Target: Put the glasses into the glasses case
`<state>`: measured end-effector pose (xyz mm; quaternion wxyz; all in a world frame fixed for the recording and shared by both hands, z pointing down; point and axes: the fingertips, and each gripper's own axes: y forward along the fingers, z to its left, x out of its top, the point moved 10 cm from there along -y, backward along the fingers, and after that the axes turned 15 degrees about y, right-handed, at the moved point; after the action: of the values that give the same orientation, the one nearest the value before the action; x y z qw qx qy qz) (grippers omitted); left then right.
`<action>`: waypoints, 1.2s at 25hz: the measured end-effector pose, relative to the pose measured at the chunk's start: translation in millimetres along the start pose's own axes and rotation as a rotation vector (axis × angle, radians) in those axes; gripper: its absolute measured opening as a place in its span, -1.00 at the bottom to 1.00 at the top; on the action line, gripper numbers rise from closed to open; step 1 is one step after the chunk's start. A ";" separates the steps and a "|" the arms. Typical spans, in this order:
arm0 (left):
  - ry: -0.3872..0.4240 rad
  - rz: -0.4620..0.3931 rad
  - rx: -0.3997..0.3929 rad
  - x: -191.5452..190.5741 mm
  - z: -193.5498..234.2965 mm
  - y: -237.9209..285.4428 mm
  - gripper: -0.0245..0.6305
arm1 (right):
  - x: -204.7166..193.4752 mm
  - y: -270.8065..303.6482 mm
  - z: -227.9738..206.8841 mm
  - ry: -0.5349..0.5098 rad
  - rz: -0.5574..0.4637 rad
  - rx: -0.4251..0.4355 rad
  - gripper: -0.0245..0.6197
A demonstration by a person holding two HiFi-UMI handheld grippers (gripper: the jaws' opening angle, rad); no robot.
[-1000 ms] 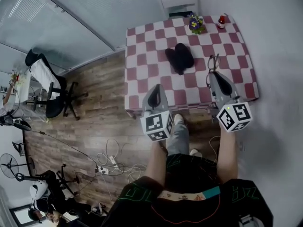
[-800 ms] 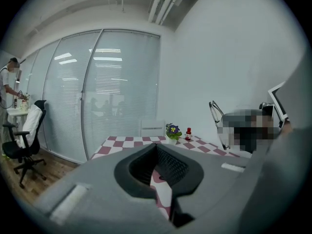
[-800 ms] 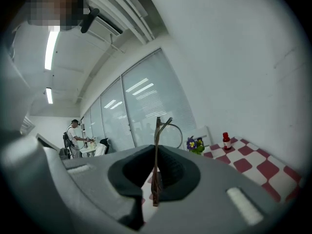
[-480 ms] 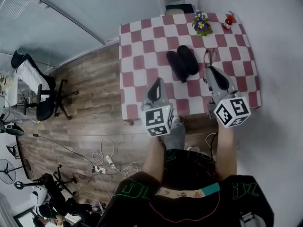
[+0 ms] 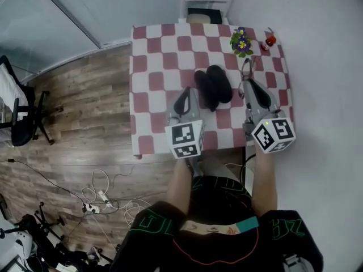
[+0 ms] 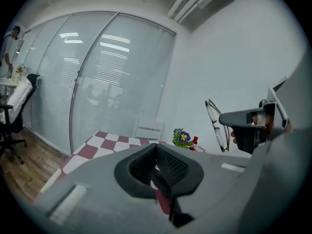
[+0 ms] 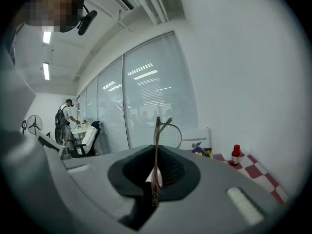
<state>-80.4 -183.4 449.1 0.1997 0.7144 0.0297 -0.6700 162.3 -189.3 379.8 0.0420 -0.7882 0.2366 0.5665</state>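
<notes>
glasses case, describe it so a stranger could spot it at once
Find the red-and-white checked table by the white wall. Near its middle lies the glasses case: the only black thing on it, two oval halves spread open, unlike the flower pot and red bottle at the far edge.

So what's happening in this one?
A person stands at the checkered table with a gripper in each hand. The right gripper is shut on the glasses, held above the table. The left gripper is shut and empty. The black glasses case lies between them, apparently open, with nothing in it yet.
</notes>
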 end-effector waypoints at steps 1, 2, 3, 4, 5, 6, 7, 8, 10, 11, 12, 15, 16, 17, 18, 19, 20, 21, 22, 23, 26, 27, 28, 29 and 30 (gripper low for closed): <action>-0.006 -0.002 0.002 -0.9 2.4 1.0 -0.90 | 1.8 3.3 1.1 -0.006 0.010 -0.005 -0.86; -0.013 -0.003 0.003 -2.1 5.0 1.9 -0.90 | 3.4 7.0 2.0 -0.013 0.019 -0.010 -0.86; -0.024 -0.001 0.005 -4.4 7.6 2.1 -0.90 | 4.2 10.8 2.8 -0.023 0.030 -0.014 -0.86; -0.038 0.002 0.009 -7.9 10.4 1.3 -0.90 | 4.0 14.7 4.0 -0.034 0.043 -0.015 -0.86; -0.053 0.005 0.018 -12.0 14.2 -0.4 -0.90 | 2.8 19.1 6.0 -0.047 0.057 -0.014 -0.86; -0.060 0.010 0.031 -16.3 19.5 -2.6 -0.90 | 0.7 24.8 9.5 -0.059 0.071 -0.007 -0.86; -0.058 0.018 0.047 -20.4 26.0 -4.9 -0.90 | -2.1 31.5 14.4 -0.069 0.086 0.002 -0.86; -0.052 0.029 0.062 -23.8 31.8 -6.7 -0.90 | -4.7 37.8 19.7 -0.078 0.101 0.012 -0.86; -0.054 0.046 0.081 -27.6 38.5 -7.5 -0.90 | -7.0 48.4 27.7 -0.099 0.134 0.030 -0.86; -0.062 0.048 0.089 -27.7 41.0 -6.5 -0.90 | -6.8 53.8 30.4 -0.113 0.151 0.039 -0.86; -0.069 0.046 0.098 -26.9 43.8 -5.1 -0.90 | -6.8 59.1 32.8 -0.126 0.168 0.049 -0.86; -0.084 0.033 0.111 -22.1 49.8 -2.3 -0.90 | -10.1 67.9 35.5 -0.140 0.197 0.063 -0.86; -0.087 0.027 0.109 -20.2 50.2 -1.6 -0.90 | -12.4 69.7 34.8 -0.134 0.204 0.060 -0.86; -0.087 0.024 0.103 -18.5 50.1 -0.4 -0.90 | -15.3 71.7 33.7 -0.126 0.210 0.057 -0.86; -0.085 0.022 0.097 -17.6 49.5 1.4 -0.90 | -18.5 74.2 32.4 -0.119 0.218 0.054 -0.86; -0.082 0.024 0.089 -17.7 48.5 3.5 -0.90 | -21.7 76.4 30.8 -0.115 0.227 0.051 -0.86; -0.082 0.029 0.081 -19.2 47.3 5.6 -0.90 | -25.1 77.7 28.9 -0.113 0.238 0.047 -0.86; -0.084 0.037 0.073 -21.7 46.2 7.1 -0.90 | -28.7 78.3 27.0 -0.111 0.249 0.041 -0.86; -0.088 0.047 0.066 -24.5 45.4 8.2 -0.90 | -32.1 78.6 24.9 -0.109 0.260 0.034 -0.86; -0.093 0.056 0.060 -27.3 44.8 9.6 -0.90 | -35.4 78.8 22.5 -0.106 0.271 0.027 -0.86; -0.097 0.076 0.041 -33.1 39.0 16.8 -0.90 | -44.9 79.0 12.1 -0.095 0.304 0.003 -0.86; -0.094 0.079 0.031 -34.1 35.8 19.7 -0.90 | -48.2 78.7 8.4 -0.090 0.313 -0.005 -0.86; -0.092 0.081 0.021 -34.7 32.6 22.6 -0.90 | -51.2 78.7 4.8 -0.085 0.321 -0.012 -0.86; -0.093 0.082 0.012 -35.3 29.8 25.6 -0.90 | -53.8 79.2 1.4 -0.082 0.328 -0.017 -0.86; -0.099 0.083 0.004 -36.0 27.6 28.6 -0.90 | -56.1 80.1 -1.8 -0.080 0.336 -0.021 -0.86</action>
<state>-101.2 -210.5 490.4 0.2271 0.6815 -0.0115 -0.6956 116.3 -242.5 447.8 -0.0523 -0.7148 0.3571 0.5989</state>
